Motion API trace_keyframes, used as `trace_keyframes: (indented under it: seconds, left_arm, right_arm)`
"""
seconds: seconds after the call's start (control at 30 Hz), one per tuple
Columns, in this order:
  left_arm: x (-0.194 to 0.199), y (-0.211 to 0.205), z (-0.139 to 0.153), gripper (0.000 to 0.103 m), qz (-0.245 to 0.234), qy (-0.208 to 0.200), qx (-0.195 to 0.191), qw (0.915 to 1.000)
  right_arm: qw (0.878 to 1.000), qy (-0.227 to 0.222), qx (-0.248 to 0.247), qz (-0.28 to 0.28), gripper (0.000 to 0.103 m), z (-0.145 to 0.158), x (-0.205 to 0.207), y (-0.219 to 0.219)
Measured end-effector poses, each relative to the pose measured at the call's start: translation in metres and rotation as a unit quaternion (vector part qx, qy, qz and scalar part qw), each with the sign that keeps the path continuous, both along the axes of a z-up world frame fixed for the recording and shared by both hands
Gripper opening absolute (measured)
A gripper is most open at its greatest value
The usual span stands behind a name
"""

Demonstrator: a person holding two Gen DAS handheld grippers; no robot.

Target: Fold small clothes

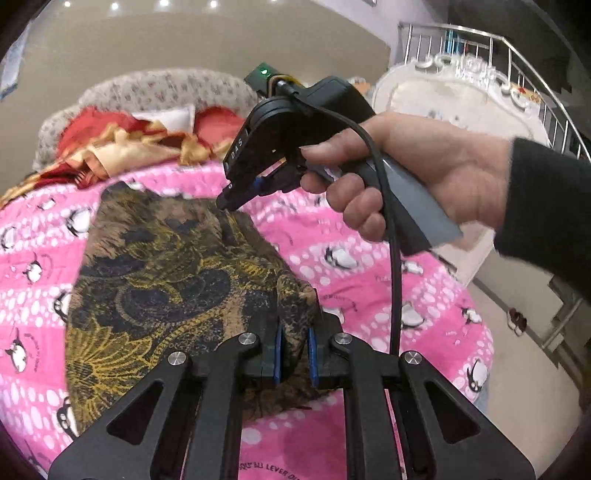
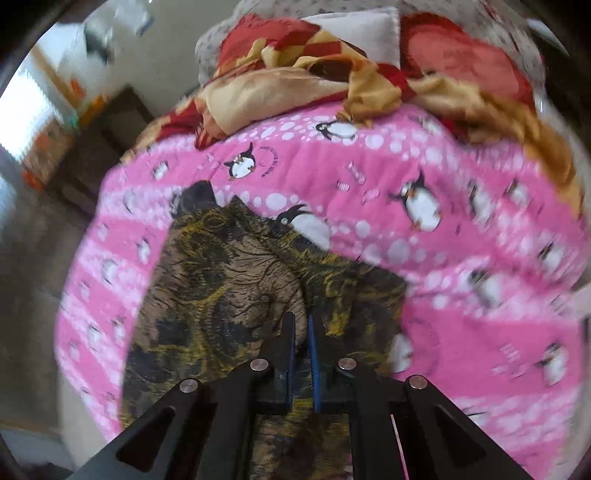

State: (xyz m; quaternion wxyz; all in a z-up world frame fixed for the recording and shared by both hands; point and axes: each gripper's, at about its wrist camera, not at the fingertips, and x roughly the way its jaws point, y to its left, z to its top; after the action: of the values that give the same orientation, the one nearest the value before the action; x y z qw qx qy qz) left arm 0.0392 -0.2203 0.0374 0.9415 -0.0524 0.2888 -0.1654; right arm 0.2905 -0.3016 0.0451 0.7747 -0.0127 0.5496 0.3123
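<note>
A small brown, black and yellow patterned garment (image 1: 166, 277) lies spread on a pink penguin quilt (image 1: 369, 266). At the bottom of the left wrist view, my left gripper (image 1: 295, 332) is shut on the garment's near edge, and cloth bunches between its blue pads (image 1: 277, 350). A hand (image 1: 424, 166) holds my right gripper (image 1: 225, 201), which pinches the garment's far corner. In the right wrist view the right gripper (image 2: 301, 328) is shut on a raised fold of the garment (image 2: 240, 280), which drapes over the quilt (image 2: 443, 240).
A crumpled red and gold blanket (image 1: 122, 144) and a white pillow (image 2: 354, 29) lie at the head of the bed by a floral headboard (image 1: 159, 88). To the right are a white ornate bed end (image 1: 461, 96), a metal railing (image 1: 517, 55) and shoes on the floor (image 1: 517, 321).
</note>
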Motion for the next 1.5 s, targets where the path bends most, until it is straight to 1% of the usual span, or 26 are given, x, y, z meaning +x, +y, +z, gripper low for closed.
trace_keyframes:
  seconds: [0.13,0.27,0.4,0.5,0.53,0.67,0.7,0.77,0.8,0.83,0.87,0.9,0.93,1.0,1.07,1.1,1.13,1.17,1.2,1.27,1.3,1.33,1.37,1.4,1.43,1.5]
  left_arm:
    - [0.014,-0.014,-0.01,0.009,0.001,0.019,0.003,0.9998]
    - [0.019,-0.028,-0.011,0.009,-0.009,0.026,-0.015,0.9995]
    - [0.012,-0.039,-0.015,0.009,-0.024,0.026,-0.012,0.9993]
    - [0.009,-0.036,-0.018,0.009,-0.019,0.026,-0.009,0.9994]
    - [0.012,-0.035,-0.019,0.009,-0.014,0.034,-0.009,0.9993]
    - [0.035,-0.039,-0.041,0.009,-0.006,0.108,0.003,0.9941]
    - [0.037,-0.037,-0.044,0.009,-0.006,0.114,-0.003,0.9934]
    - [0.038,-0.032,-0.045,0.009,-0.004,0.116,-0.019,0.993]
    - [0.037,-0.031,-0.045,0.009,-0.005,0.115,-0.022,0.9931]
    - [0.037,-0.03,-0.045,0.009,-0.005,0.114,-0.023,0.9932]
    - [0.037,-0.03,-0.046,0.009,-0.005,0.114,-0.022,0.9933]
    - [0.036,-0.03,-0.045,0.009,-0.004,0.112,-0.021,0.9935]
    - [0.034,-0.03,-0.045,0.009,-0.004,0.109,-0.021,0.9938]
    - [0.03,-0.03,-0.044,0.009,-0.004,0.103,-0.02,0.9945]
    - [0.028,-0.028,-0.042,0.009,-0.002,0.101,-0.021,0.9946]
    - [0.027,-0.028,-0.041,0.009,-0.003,0.102,-0.023,0.9945]
    - [0.025,-0.027,-0.039,0.009,-0.005,0.104,-0.027,0.9942]
    - [0.024,-0.027,-0.039,0.009,-0.005,0.106,-0.029,0.994]
    - [0.022,-0.027,-0.038,0.01,-0.005,0.109,-0.03,0.9936]
    - [0.015,-0.028,-0.037,0.011,-0.009,0.112,-0.029,0.9932]
    - [0.01,-0.029,-0.038,0.011,-0.013,0.117,-0.03,0.9926]
    - [0.004,-0.027,-0.037,0.011,-0.016,0.122,-0.033,0.9919]
    - [-0.003,-0.024,-0.036,0.011,-0.024,0.126,-0.036,0.9911]
    - [-0.011,-0.021,-0.034,0.011,-0.034,0.128,-0.035,0.9906]
    - [-0.019,-0.018,-0.032,0.011,-0.042,0.127,-0.032,0.9906]
    - [-0.037,-0.006,-0.023,0.011,-0.046,0.116,-0.022,0.9919]
  right_arm:
    - [0.999,-0.001,0.006,-0.047,0.006,-0.019,0.001,-0.02]
    - [0.998,-0.004,0.018,-0.066,0.006,-0.019,0.0,-0.042]
    - [0.998,-0.015,0.019,-0.059,0.006,-0.011,-0.005,-0.056]
    - [0.998,0.0,0.051,-0.037,0.006,-0.013,-0.008,-0.055]
    - [0.998,-0.001,0.059,-0.038,0.006,-0.015,-0.008,-0.054]
    - [0.994,0.001,0.09,-0.056,0.006,-0.022,-0.001,-0.044]
    - [0.994,0.003,0.104,-0.043,0.006,-0.022,-0.001,-0.037]
    - [0.993,-0.005,0.121,0.011,0.006,-0.015,-0.006,-0.013]
    - [0.992,-0.012,0.117,0.034,0.006,-0.012,-0.008,-0.002]
    - [0.993,-0.026,0.096,0.061,0.006,-0.011,-0.01,0.012]
    - [0.995,-0.034,0.061,0.073,0.006,-0.013,-0.01,0.023]
    - [0.997,-0.043,0.01,0.069,0.006,-0.019,-0.005,0.032]
    - [0.997,-0.051,-0.026,0.053,0.006,-0.024,0.001,0.033]
    - [0.997,-0.056,-0.054,-0.006,0.006,-0.027,0.016,0.019]
    - [0.985,-0.085,-0.133,-0.07,0.008,-0.03,0.025,0.003]
    - [0.985,-0.076,-0.133,-0.083,0.008,-0.033,0.027,-0.005]
    - [0.989,-0.058,-0.105,-0.091,0.008,-0.032,0.027,-0.016]
    - [0.993,-0.058,-0.061,-0.086,0.008,-0.025,0.02,-0.022]
    - [0.995,-0.06,-0.033,-0.077,0.008,-0.018,0.014,-0.022]
    - [0.997,-0.053,0.048,-0.033,0.008,-0.004,-0.002,-0.014]
    - [0.996,-0.05,0.076,-0.001,0.008,0.0,-0.01,-0.003]
    - [0.995,-0.049,0.081,0.034,0.008,0.0,-0.017,0.011]
    - [0.995,-0.05,0.062,0.051,0.008,-0.006,-0.018,0.018]
    - [0.998,-0.049,0.019,0.042,0.008,-0.017,-0.015,0.021]
    - [0.999,-0.029,-0.027,0.004,0.008,-0.035,-0.004,0.014]
    - [0.996,-0.01,-0.032,-0.082,0.011,-0.046,0.014,-0.015]
